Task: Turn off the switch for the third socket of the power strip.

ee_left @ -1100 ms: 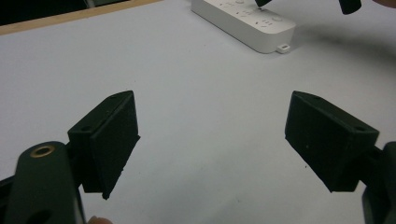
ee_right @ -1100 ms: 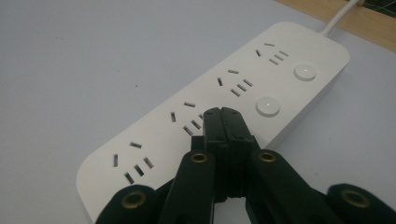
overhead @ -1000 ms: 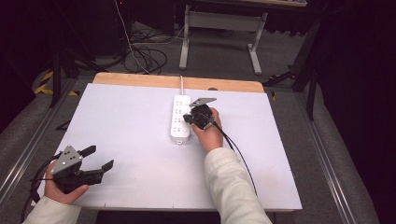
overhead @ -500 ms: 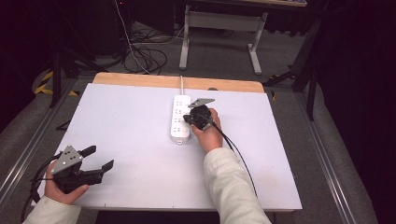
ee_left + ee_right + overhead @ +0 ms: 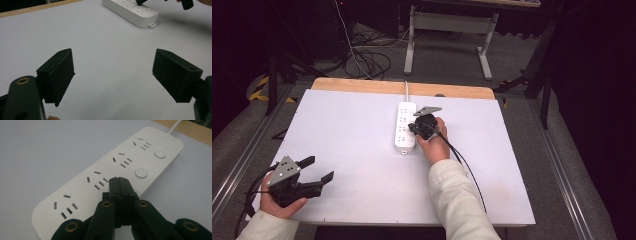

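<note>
The white power strip (image 5: 405, 127) lies lengthwise near the middle of the white table (image 5: 352, 150), a little toward the far edge, its cord (image 5: 406, 89) running off over the wooden far rim; the right gripper (image 5: 418, 128) sits over the strip's right side, the person's right hand (image 5: 434, 142) behind it. In the right gripper view the jaws are clenched tight with nothing between them, their joined tips (image 5: 119, 182) set down on the strip (image 5: 82, 192) at its row of round switches, just near of the second button (image 5: 141, 172) and beside the third socket's slots; whether the tips press a switch beneath them or merely rest on the plastic cannot be told, since they cover that spot. Compared with a second ago nothing has shifted: the strip lies on the same line, both hands keep their places, and the right jaws are as shut as they were; my reading is that the work is at a held press on a switch, or a pause just before or after one, rather than a move between spots. The left gripper (image 5: 314, 170) rests near the table's near left corner, well apart from the strip, its jaws spread wide and empty over bare table (image 5: 107, 62); it seems to have no part in this step.
</note>
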`<state>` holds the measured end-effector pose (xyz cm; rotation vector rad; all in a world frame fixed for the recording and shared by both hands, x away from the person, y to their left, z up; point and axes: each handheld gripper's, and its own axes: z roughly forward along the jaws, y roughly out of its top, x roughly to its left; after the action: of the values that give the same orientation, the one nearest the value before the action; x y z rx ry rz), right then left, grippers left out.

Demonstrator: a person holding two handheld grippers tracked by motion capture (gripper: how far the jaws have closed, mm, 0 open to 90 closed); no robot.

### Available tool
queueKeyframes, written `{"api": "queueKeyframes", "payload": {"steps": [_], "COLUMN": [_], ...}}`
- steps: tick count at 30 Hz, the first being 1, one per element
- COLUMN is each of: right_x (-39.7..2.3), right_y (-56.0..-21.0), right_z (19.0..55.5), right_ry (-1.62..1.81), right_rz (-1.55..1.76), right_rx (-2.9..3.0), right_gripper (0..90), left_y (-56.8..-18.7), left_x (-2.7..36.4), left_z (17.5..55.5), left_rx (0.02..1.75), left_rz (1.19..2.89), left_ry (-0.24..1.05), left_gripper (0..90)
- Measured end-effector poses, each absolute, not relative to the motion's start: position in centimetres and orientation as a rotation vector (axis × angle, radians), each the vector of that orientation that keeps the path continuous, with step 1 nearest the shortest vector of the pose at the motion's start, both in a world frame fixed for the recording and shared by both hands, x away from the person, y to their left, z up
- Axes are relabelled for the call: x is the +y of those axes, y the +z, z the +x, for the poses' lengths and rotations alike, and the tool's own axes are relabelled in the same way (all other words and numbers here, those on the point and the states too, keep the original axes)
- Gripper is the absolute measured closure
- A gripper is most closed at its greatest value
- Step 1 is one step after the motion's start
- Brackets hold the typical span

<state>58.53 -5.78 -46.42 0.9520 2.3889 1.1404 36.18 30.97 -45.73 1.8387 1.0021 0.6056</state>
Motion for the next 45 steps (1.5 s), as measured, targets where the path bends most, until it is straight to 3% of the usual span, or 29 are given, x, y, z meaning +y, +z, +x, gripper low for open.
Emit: {"api": "queueKeyframes", "payload": {"steps": [37,45], "right_x": [-4.4,-4.8], "right_y": [-45.8,-43.2], "right_z": [58.0,56.9], "right_ry": [0.985,1.173], "right_rz": [0.908,0.865], "right_rx": [2.393,2.353], "right_gripper": [90.0,90.0], "left_y": [-45.7,-45.7], "left_x": [30.9,30.9], "left_z": [36.2,36.2], "left_rx": [0.995,0.997], "left_rz": [1.857,1.851], "left_ry": [0.599,0.599], "left_gripper": [18.1,18.1]}}
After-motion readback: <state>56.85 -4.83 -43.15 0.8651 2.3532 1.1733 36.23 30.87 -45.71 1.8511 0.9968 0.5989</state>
